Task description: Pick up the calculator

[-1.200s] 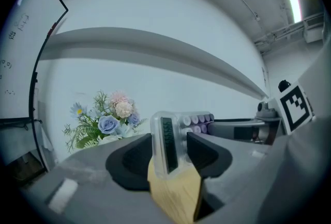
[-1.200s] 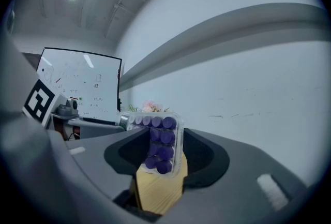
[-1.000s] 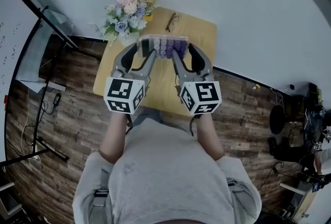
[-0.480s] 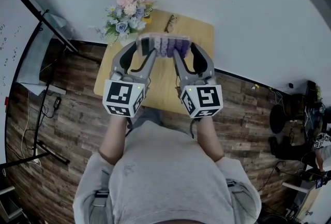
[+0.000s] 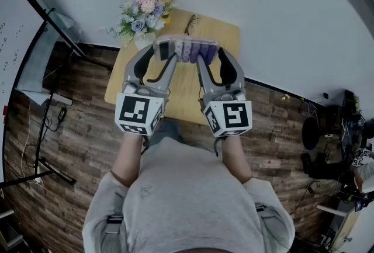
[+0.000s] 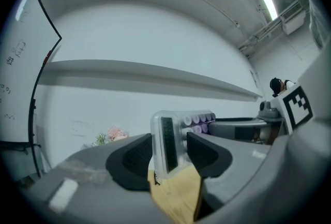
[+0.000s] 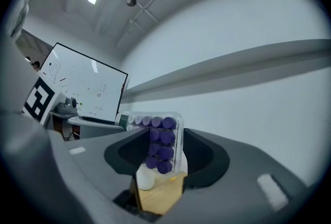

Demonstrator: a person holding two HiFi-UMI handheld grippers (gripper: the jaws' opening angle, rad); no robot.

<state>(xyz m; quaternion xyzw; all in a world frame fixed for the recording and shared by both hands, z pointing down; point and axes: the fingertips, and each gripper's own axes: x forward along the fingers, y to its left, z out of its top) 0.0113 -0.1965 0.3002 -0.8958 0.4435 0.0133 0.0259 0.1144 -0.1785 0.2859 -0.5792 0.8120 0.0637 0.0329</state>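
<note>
Calculator is off the surface, held in the air between both tools over the far half of the wood top, long axis running left to right. Left hand-held gripper is clamped on the display end. In the left gripper view the dark display strip stands upright between the pads, clear case edge against them. Right hand-held gripper is clamped on the keypad end. In the right gripper view the purple keys sit between the pads, jaws wide but closed across the case. Both tools point roughly level, away from the person toward the white wall, and converge on the calculator. The marker cubes sit nearest the body. In both gripper views the wood surface shows below the calculator, apart from it. A flower bunch stands at the far-left corner of the surface, and a pair of glasses lies near the far edge, apart from the calculator. Wood-plank floor around the surface. A whiteboard shows at left in the right gripper view.
</note>
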